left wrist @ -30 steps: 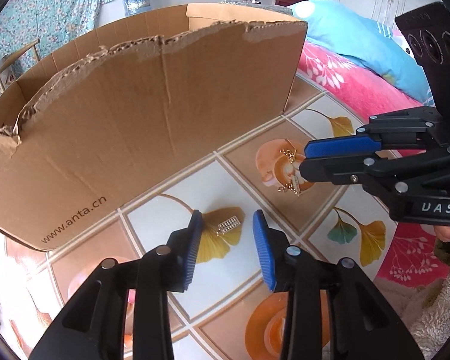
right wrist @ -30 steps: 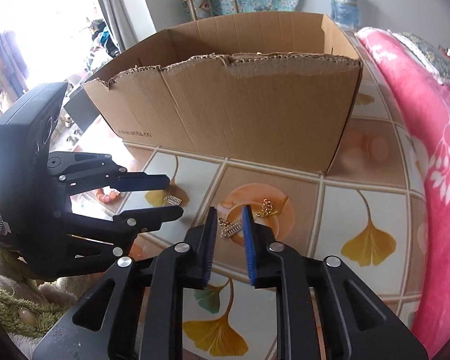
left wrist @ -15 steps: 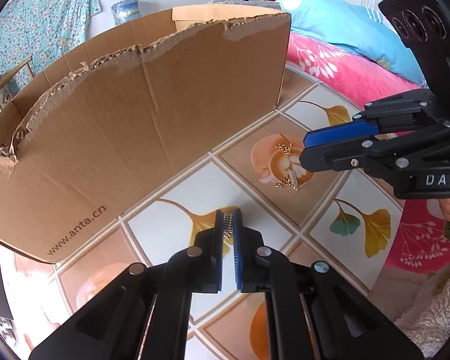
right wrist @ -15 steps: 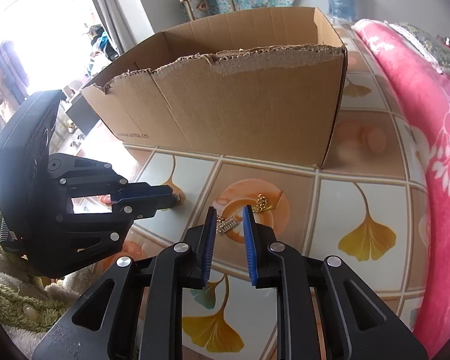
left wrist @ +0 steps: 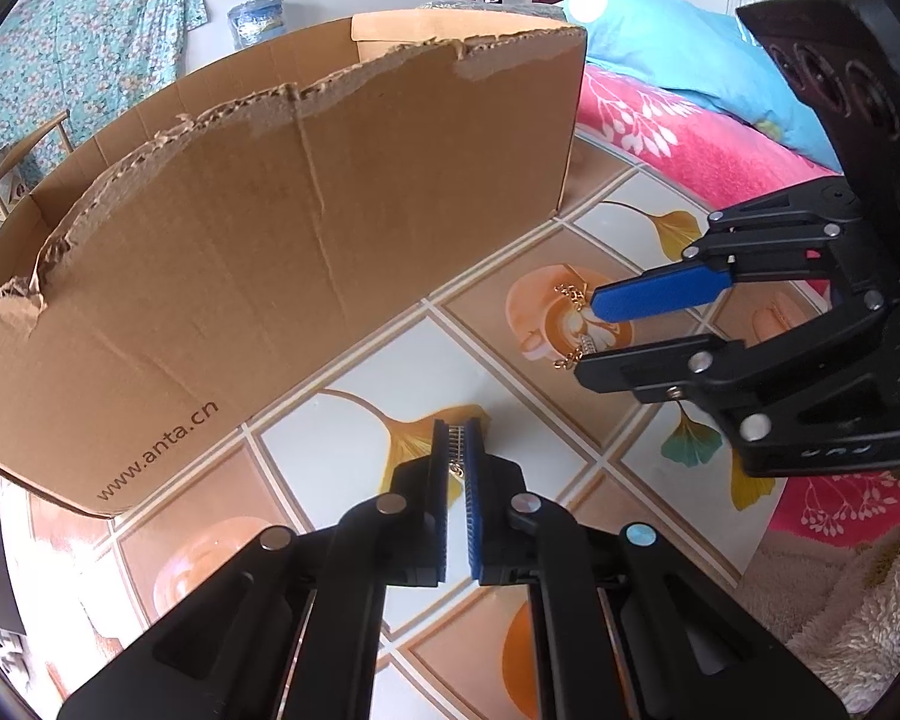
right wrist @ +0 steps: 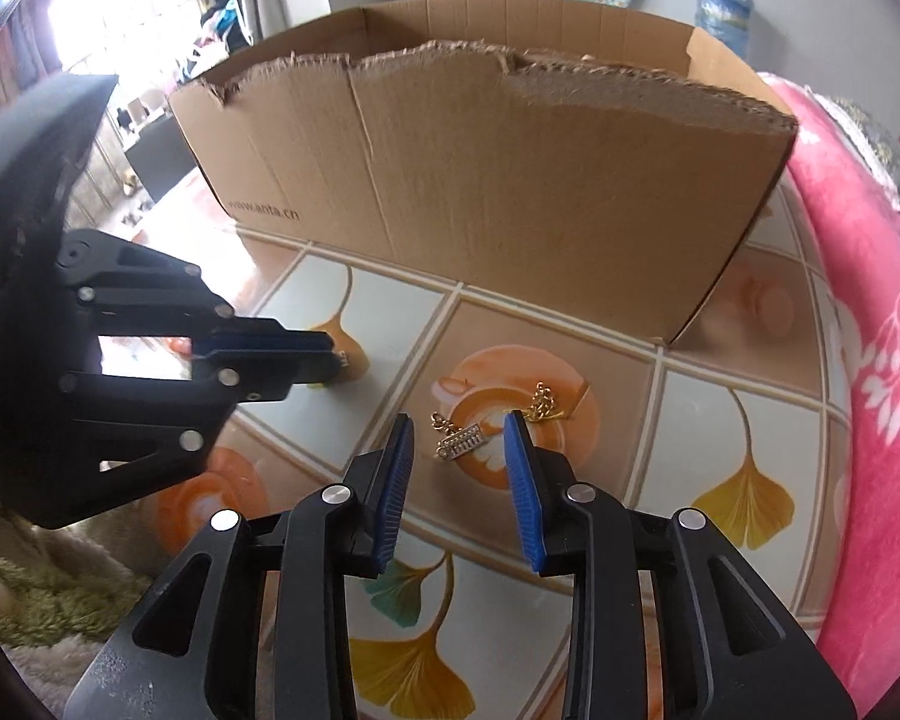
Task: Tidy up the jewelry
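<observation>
**Left gripper pinches one trinket; right gripper stands over another**

In the left wrist view, the left gripper (left wrist: 459, 450) sits at lower centre with its blue pads pressed together on a small silver trinket (left wrist: 456, 443), a short row of tiny links with a gold clasp just showing below it. The piece is caught at the pad tips, right above a yellow leaf printed on the tiled mat (left wrist: 390, 372) (whether it has left the mat cannot be told).

The right gripper (right wrist: 459, 456) fills the lower centre of its own view. Its jaws have just been opening, and they now stand apart with nothing pressed between the pads. Just beyond the tips, on an orange printed circle, lies a second silver trinket (right wrist: 462, 441) with a gold chain (right wrist: 543, 405) trailing toward the upper right; the pads do not touch either. From the left wrist view the same gripper reaches in from the right edge, one blue pad above the jewelry and the black finger below it.

A large cardboard box (right wrist: 480, 180) with a torn upper rim stands on the mat behind both grippers, filling the upper middle of each view; its inside is hidden. A pink flowered blanket (right wrist: 870, 360) runs along the right edge of the right wrist view.
</observation>
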{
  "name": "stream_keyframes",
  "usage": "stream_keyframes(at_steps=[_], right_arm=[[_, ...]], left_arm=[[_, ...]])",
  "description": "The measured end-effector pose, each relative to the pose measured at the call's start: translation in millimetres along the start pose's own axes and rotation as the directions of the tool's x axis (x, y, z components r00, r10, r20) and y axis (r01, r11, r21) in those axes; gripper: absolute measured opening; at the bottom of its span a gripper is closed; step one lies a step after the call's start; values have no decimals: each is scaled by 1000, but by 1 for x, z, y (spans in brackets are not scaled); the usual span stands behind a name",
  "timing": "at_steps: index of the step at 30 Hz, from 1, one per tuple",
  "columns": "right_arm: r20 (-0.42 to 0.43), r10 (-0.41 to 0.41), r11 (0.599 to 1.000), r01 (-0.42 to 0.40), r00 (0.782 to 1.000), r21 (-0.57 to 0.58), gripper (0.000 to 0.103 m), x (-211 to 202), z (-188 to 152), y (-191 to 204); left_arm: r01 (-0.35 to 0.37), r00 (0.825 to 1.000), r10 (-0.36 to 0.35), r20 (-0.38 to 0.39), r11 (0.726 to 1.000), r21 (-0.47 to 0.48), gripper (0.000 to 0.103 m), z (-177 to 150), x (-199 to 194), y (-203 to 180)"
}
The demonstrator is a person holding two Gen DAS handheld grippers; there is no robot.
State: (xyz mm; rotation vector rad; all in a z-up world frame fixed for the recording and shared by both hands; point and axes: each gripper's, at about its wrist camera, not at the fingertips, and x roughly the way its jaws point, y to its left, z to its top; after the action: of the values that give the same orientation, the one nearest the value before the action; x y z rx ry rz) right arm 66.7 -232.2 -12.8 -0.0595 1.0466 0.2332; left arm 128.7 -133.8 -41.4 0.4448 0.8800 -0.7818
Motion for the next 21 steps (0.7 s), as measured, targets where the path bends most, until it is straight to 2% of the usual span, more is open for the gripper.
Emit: stream_keyframes(at_steps=[3, 4, 5, 21], right_arm=[[1, -21, 1000, 21, 1000, -22, 22, 5, 0, 7], [1, -15, 1000, 15, 1000, -23, 15, 5, 0, 9], [-1, -10, 1000, 10, 1000, -20, 13, 5, 0, 11], [32, -9, 1000, 9, 999, -6, 11, -6, -6, 7]], left_arm=[[-3, 1000, 3, 0, 1000, -4, 4, 0, 0, 0], [-3, 1000, 3, 0, 1000, -6, 4, -1, 0, 1], [-3, 1000, 3, 0, 1000, -8, 4, -1, 0, 1], [-1, 1000, 1, 21, 1000, -18, 4, -1, -4, 2]])
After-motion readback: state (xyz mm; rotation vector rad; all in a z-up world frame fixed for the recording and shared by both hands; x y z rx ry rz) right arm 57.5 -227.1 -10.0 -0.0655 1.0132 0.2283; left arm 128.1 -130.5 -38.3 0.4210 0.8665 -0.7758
